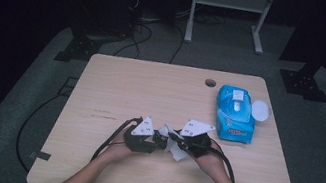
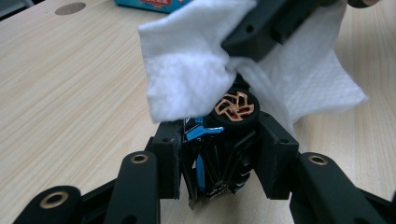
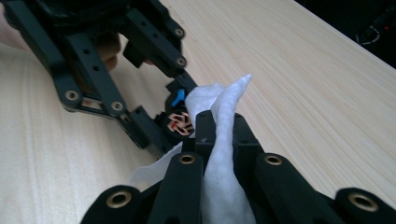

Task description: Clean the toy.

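A small black and blue toy car (image 2: 205, 163) with a copper-coloured wheel (image 2: 235, 106) sits clamped nose-up between the pads of my left gripper (image 2: 220, 140). A white wipe (image 2: 187, 70) is pressed against the car's top. My right gripper (image 3: 219, 126) is shut on that wipe (image 3: 226, 177), which bunches between its jaws and touches the car (image 3: 180, 122). In the high view both grippers meet over the near middle of the table, the left gripper (image 1: 158, 139) beside the right gripper (image 1: 178, 142), with the wipe (image 1: 175, 152) hanging between them.
A blue pack of wipes (image 1: 234, 114) lies at the right with its round lid (image 1: 259, 110) flipped open. The wooden table (image 1: 120, 89) has a cable hole (image 1: 210, 83) near the far edge. Cables trail off the near-left side.
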Demonstrator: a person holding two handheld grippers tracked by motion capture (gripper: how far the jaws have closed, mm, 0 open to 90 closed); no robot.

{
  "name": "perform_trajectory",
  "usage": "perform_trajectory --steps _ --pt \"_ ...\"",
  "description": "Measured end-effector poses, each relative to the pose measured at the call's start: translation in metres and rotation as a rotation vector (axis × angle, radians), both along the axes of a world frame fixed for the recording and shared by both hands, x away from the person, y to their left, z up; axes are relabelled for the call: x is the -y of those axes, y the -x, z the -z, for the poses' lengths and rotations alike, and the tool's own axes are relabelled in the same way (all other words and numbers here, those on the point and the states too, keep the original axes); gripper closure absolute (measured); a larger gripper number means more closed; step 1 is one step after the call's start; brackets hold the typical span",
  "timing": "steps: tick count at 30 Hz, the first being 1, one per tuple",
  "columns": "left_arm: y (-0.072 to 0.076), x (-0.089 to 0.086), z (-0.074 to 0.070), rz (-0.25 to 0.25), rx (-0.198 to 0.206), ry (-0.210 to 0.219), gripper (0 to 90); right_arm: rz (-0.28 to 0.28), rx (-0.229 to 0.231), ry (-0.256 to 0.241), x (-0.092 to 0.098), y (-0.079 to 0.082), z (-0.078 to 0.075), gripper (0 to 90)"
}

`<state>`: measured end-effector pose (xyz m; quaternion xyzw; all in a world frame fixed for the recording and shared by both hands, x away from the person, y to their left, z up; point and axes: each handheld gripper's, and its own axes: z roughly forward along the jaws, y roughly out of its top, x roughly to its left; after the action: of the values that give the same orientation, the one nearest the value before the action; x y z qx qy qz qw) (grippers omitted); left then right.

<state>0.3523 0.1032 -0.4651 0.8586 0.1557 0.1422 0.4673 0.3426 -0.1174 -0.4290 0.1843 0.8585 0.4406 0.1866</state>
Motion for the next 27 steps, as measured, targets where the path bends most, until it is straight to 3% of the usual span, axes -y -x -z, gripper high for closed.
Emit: perform_trajectory --steps 4,7,14,18,24,27 --pt "0.000 0.000 0.000 0.000 -0.005 0.001 57.6 0.074 -0.003 0.008 0.012 -0.005 -0.001 85.3" --pt "0.000 0.001 0.000 0.003 -0.003 0.005 57.7 0.098 -0.043 -0.021 0.016 -0.008 0.000 85.6" --pt "0.000 0.002 0.000 0.005 -0.003 0.000 57.7 -0.008 -0.107 -0.087 -0.017 -0.002 0.000 85.8" --pt "0.000 0.000 0.001 0.003 -0.002 0.005 57.8 -0.018 -0.107 -0.076 -0.023 -0.003 0.001 85.8" --pt "0.000 0.001 0.001 0.003 0.001 0.006 57.8 0.062 -0.050 -0.035 0.000 -0.007 -0.001 85.9" --pt "0.000 0.003 0.000 0.006 -0.003 0.005 57.7 0.085 -0.064 -0.047 0.007 -0.008 0.000 85.9"
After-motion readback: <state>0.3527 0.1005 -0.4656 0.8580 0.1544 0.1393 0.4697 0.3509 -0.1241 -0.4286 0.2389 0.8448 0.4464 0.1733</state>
